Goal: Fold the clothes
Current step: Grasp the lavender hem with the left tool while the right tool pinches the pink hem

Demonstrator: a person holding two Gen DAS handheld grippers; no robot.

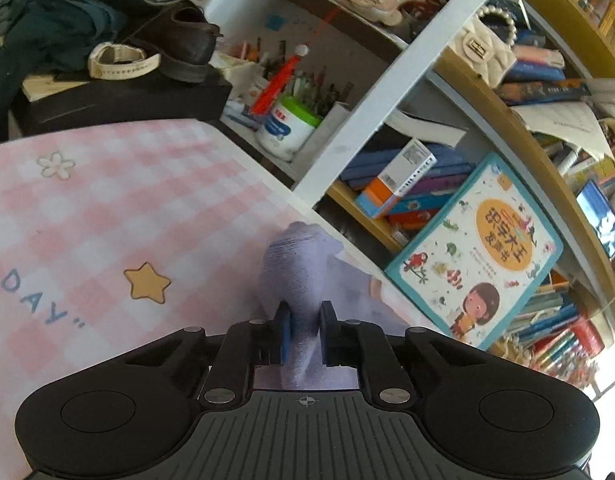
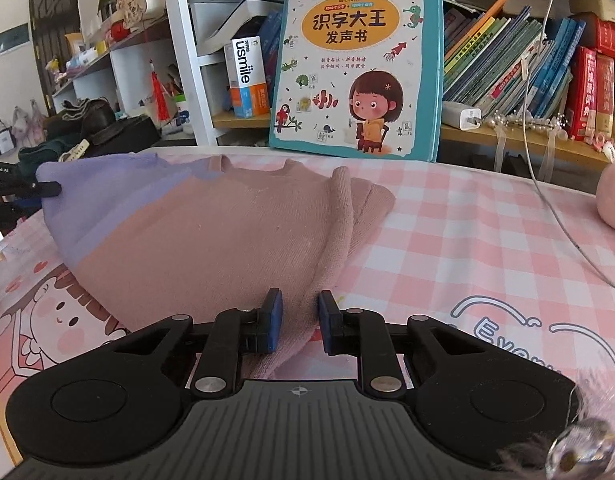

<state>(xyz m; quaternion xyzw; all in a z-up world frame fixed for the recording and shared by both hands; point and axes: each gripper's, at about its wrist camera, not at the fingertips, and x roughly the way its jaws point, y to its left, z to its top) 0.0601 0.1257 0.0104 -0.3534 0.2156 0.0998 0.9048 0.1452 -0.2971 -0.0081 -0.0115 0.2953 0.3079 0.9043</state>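
Observation:
A pink knit sweater point(image 2: 211, 232) with a lavender sleeve point(image 2: 103, 196) lies spread on the pink checked cloth point(image 2: 467, 240). My right gripper point(image 2: 299, 316) is at the sweater's near hem, its blue pads shut on a bunch of the pink knit. In the left wrist view my left gripper point(image 1: 305, 326) is shut on the lavender sleeve point(image 1: 295, 264), which rises in a fold between the pads. In the right wrist view, the left gripper's black fingertip point(image 2: 47, 189) shows at the sleeve's far left corner.
A children's picture book point(image 2: 355, 60) leans against the bookshelf point(image 2: 507, 136) just behind the sweater. A pink plush toy point(image 2: 613, 204) and a thin cable point(image 2: 547, 184) are at the right. A black box point(image 1: 119, 100) with a shoe point(image 1: 179, 44) and dark clothes stands at the cloth's far left end.

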